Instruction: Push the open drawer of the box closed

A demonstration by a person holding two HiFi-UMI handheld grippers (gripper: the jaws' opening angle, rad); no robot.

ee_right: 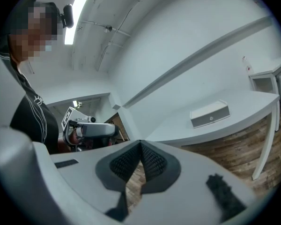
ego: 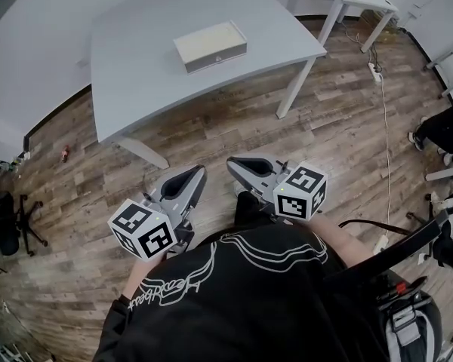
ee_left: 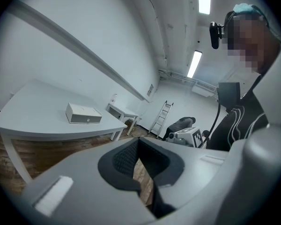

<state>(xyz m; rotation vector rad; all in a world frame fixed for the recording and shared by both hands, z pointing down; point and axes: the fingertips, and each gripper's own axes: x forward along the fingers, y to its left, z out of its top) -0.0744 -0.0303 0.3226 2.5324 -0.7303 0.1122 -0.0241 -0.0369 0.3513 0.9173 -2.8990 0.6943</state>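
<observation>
The box sat well ahead on the table, its drawer front facing you. Your left gripper and right gripper, both closed on nothing, were about equally far from it

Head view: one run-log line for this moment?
box: on table, no gripper near | left gripper: jaws together, empty | right gripper: jaws together, empty | approach not yet begun

pale grey table; off-white box, grey drawer front; brown wood-grain floor; grey left gripper and right gripper, black-and-white square markers; black shirt, white line print.
</observation>
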